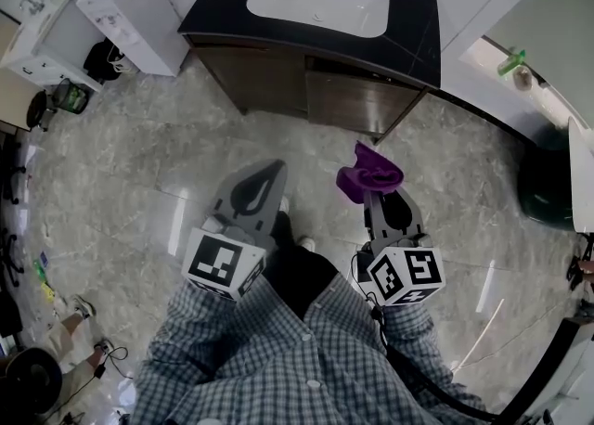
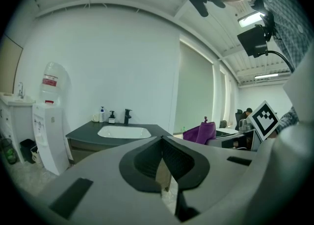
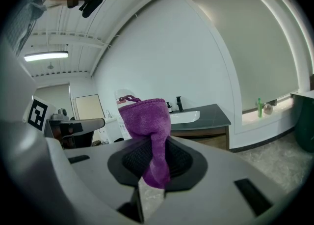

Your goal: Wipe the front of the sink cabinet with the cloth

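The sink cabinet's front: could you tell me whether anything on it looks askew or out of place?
In the head view the sink cabinet has its right-hand panel seemingly a little proud of the left part, perhaps ajar; I cannot be sure. No spill or damage shows.

The cloth (image 3: 146, 121) is being shown as purple, matt and fuzzy, with a short soft pile, where it is being pinched in the right tongs (image 3: 153, 143). Smooth matt grey plastic is being shown on the shells of these and of the left tongs (image 2: 161, 140), whose pads (image 2: 147, 162) are being seen as black, finely textured and rubber-like. Brown wood grain with a dull sheen is being displayed on the front of the sink cabinet (image 1: 269, 80). Its bench (image 1: 418, 29) is being seen as black, polished and faintly veined like stone, and the basin (image 1: 316, 1) as glossy white. Light is being reflected off the polished, marble-patterned floor (image 1: 139, 163). Woven checked cloth is being shown in the shirt (image 1: 278, 358).
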A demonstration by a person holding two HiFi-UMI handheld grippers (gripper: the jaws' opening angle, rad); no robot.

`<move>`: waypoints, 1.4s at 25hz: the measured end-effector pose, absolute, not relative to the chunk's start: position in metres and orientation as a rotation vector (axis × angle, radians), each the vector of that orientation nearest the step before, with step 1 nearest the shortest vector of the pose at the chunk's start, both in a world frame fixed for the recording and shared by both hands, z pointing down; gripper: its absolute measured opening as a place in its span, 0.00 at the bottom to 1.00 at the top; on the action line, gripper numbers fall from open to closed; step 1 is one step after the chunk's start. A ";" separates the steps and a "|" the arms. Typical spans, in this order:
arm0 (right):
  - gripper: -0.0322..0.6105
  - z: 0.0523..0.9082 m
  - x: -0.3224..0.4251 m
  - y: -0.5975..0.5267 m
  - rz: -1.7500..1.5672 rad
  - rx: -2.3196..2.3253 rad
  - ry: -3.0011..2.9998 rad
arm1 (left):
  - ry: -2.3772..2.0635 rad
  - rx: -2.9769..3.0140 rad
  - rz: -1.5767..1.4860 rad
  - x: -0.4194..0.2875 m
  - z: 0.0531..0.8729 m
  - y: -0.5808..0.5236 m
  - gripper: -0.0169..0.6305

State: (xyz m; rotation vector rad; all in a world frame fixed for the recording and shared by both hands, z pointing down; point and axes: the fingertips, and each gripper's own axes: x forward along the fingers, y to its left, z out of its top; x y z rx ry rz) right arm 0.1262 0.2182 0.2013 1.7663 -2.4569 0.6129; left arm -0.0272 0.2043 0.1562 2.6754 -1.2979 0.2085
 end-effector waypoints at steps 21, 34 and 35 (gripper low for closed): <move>0.16 0.208 0.098 0.056 0.651 1.879 -2.377 | -1.171 2.706 0.217 -0.054 0.165 0.033 0.04; 0.16 0.238 0.087 0.000 0.673 1.879 -2.276 | -1.044 2.656 0.264 -0.059 0.206 -0.021 0.04; 0.17 0.245 0.088 -0.002 0.679 1.865 -2.270 | -1.048 2.643 0.271 -0.057 0.214 -0.024 0.04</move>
